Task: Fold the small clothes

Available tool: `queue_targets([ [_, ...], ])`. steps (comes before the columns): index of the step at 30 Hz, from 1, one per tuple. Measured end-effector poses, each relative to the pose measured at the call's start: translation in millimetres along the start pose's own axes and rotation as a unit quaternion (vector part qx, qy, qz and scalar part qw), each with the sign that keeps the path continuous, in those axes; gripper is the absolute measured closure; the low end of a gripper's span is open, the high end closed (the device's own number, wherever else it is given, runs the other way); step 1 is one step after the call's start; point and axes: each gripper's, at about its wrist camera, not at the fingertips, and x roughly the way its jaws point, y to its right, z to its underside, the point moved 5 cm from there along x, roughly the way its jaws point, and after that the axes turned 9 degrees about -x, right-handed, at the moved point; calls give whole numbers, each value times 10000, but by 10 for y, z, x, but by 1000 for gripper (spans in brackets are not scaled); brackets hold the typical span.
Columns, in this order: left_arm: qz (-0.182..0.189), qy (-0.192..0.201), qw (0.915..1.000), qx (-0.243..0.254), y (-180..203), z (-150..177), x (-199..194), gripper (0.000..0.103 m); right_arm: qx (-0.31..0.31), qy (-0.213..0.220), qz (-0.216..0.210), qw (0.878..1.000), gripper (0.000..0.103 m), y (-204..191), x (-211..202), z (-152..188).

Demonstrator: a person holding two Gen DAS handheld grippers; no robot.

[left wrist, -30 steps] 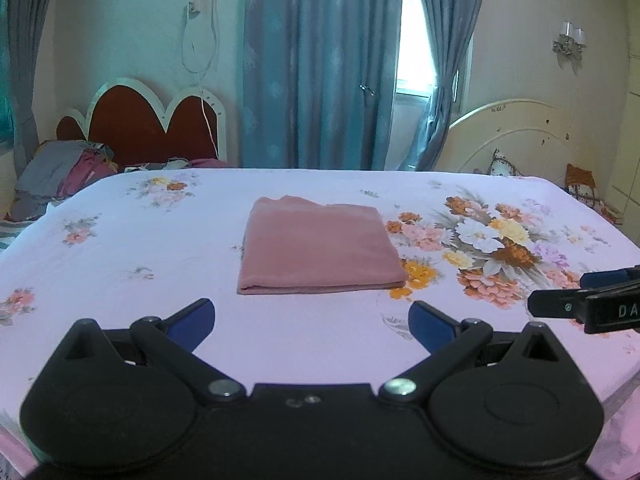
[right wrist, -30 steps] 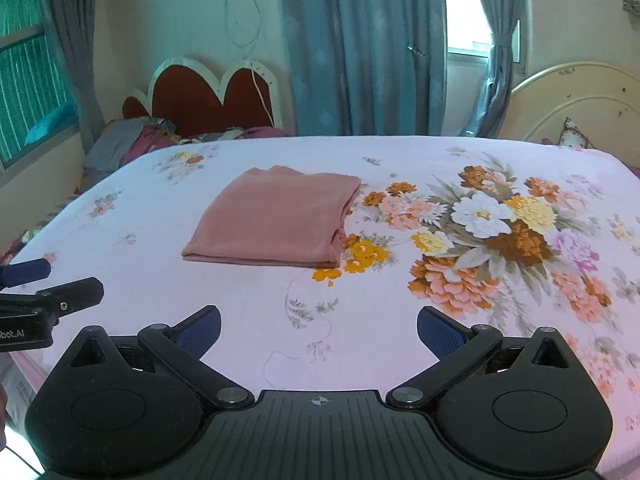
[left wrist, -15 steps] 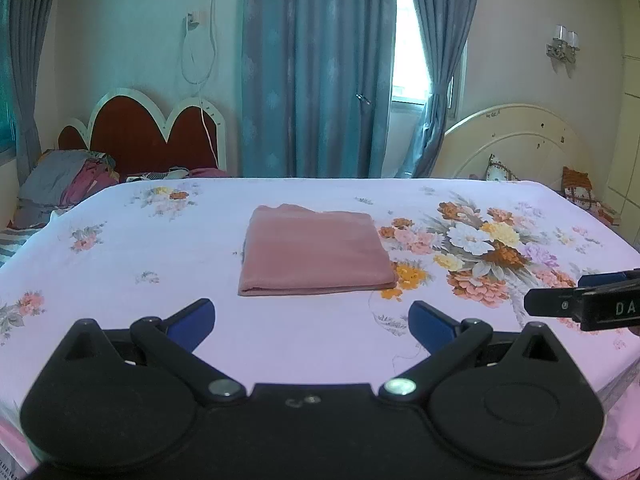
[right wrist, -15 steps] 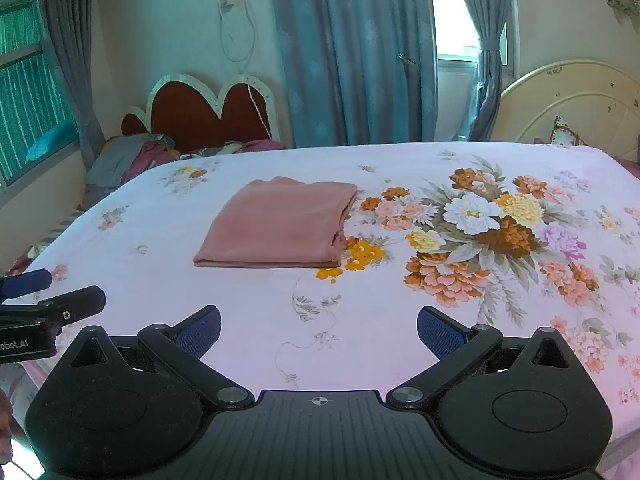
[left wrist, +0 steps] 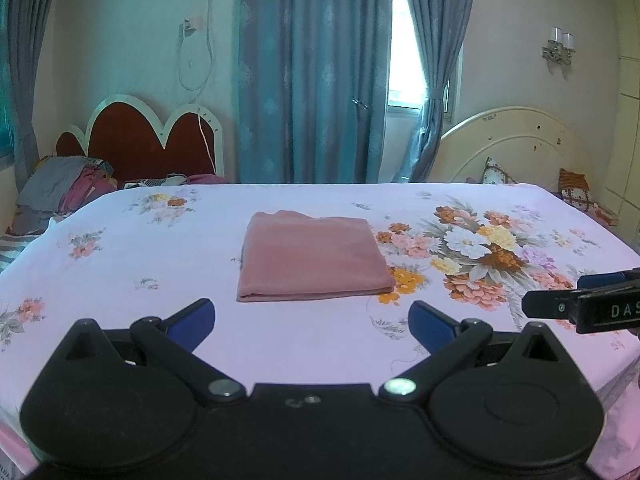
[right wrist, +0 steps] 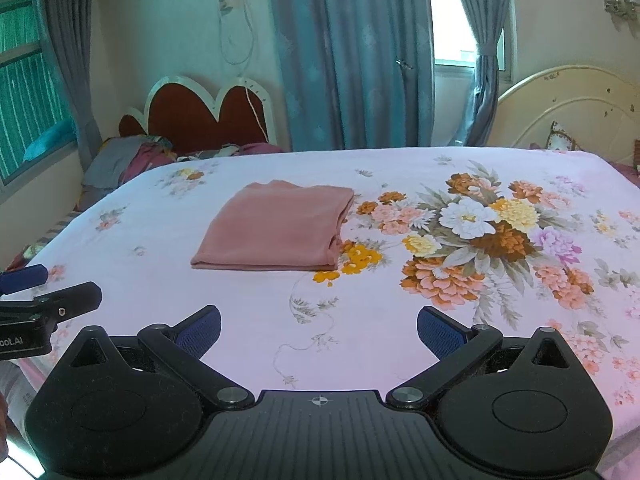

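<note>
I see the folded pink garment (left wrist: 312,256) flat on the floral bedsheet (left wrist: 160,248), blue curtains (left wrist: 312,72) behind. My left gripper (left wrist: 311,318) and right gripper (right wrist: 319,328) are both spread wide, empty.

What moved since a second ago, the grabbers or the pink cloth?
Only the grabbers: the left gripper and right gripper drew back from the bed and tipped up a little. Both stayed open and empty. The folded pink cloth lay unmoved on the flowery sheet.
</note>
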Motion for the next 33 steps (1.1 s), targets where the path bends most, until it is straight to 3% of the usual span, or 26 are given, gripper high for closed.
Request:
queue_targets([
  [33,94,84,9999,64,92,-15,-21,0,-64,75,34,9999,0,112,-71,23],
])
